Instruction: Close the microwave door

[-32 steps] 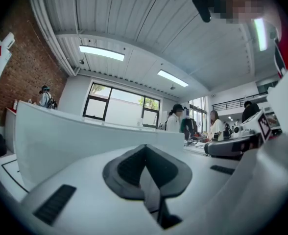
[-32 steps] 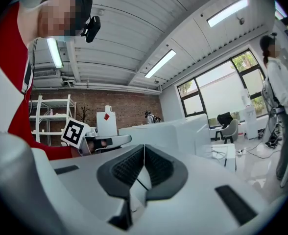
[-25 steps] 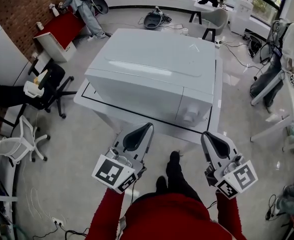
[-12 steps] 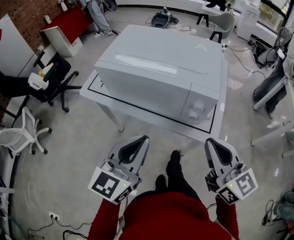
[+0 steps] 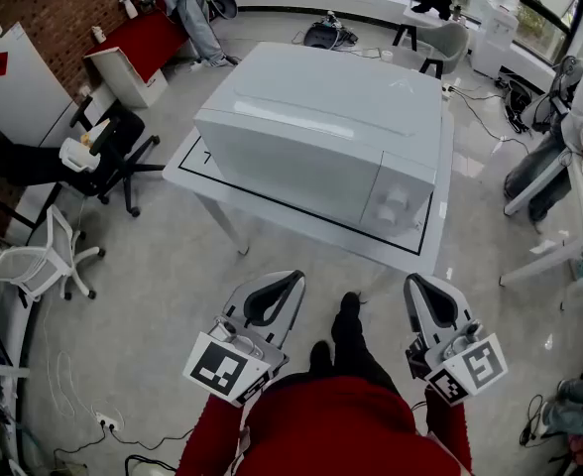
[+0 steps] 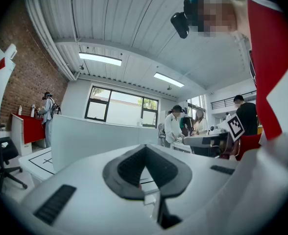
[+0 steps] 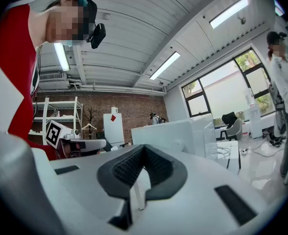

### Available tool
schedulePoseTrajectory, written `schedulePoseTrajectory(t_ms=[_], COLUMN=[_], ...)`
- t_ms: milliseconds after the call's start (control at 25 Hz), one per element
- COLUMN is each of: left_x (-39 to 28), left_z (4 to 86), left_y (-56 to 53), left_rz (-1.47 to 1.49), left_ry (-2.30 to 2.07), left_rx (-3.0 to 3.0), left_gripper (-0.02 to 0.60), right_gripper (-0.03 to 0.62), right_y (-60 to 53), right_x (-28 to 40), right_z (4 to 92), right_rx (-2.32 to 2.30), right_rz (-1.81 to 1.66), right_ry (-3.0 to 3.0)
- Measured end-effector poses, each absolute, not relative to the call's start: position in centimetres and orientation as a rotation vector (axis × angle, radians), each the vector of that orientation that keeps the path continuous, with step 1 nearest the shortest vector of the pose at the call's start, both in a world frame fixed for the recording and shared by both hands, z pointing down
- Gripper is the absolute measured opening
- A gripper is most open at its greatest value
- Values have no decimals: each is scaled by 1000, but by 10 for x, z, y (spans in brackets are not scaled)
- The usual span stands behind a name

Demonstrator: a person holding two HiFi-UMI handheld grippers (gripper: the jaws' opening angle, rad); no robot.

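Microwave (image 5: 321,137): stands on the white surface (image 5: 415,254), at 12 o'clock from both grippers and well apart from them.
Door (image 5: 296,175): front panel, lies flush with the casing; judged already shut.
Control panel (image 5: 396,204): at the 3 o'clock end of the front, with two knobs.
Left gripper (image 5: 296,278): jaws fully together, nothing between them.
Right gripper (image 5: 410,281): jaws together, empty.
Handling: door judged a stiff, light hinged panel with a smooth, slippery face; no grasp needed.
Contact place: press closed jaw tips on the door's free edge, at 9 o'clock of the control panel.
Risk: a hard shove may slide the casing.
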State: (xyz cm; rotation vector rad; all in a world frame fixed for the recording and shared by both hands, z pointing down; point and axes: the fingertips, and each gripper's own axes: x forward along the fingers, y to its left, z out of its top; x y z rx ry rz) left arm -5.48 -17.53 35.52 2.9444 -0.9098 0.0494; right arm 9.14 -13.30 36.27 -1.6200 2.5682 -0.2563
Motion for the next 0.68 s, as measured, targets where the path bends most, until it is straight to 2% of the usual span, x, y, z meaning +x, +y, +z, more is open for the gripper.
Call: schedulePoseTrajectory(t_ms=[680], left_x=[-47], left_z=[354], left_y=[-161], left_rz=[46], left_ry=[-878], left_rx=[2948], left_gripper=[11], right_gripper=[12], right_y=[-125], right_x=[89], right_z=[368], right_rx=[-1629], right_rz=[-247], right_ry=[2590])
